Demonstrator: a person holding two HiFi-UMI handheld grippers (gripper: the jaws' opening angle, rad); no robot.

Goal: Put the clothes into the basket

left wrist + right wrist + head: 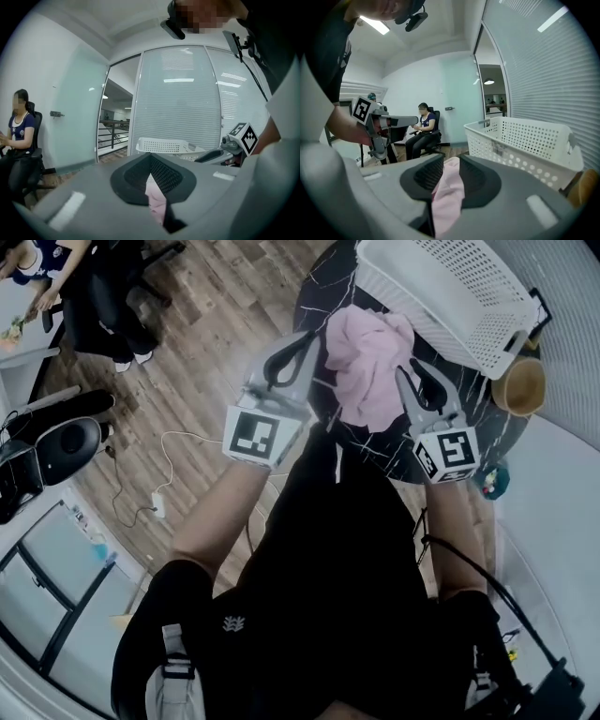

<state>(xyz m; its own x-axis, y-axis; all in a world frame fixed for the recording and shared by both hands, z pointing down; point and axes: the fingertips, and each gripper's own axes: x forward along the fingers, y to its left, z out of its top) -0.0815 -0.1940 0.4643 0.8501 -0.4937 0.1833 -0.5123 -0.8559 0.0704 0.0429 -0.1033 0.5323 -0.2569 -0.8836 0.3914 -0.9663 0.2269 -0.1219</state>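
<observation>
A pink garment (368,367) hangs bunched between my two grippers over the dark marble round table (328,287). My left gripper (314,338) grips its left edge, and in the left gripper view a fold of pink cloth (157,199) is pinched between the shut jaws (150,157). My right gripper (405,371) holds the right edge. In the right gripper view, pink cloth (447,197) fills the narrow gap between the jaws (451,161) and touches both pads. The white perforated basket (450,296) stands just beyond the garment at the table's far right, also seen as basket (525,143) and basket (161,146).
A wooden bowl (518,385) sits beside the basket's near corner. A person sits on an office chair (94,296) across the wooden floor, where a white cable and charger (157,505) lie. Blinds and glass walls (543,70) stand behind the table.
</observation>
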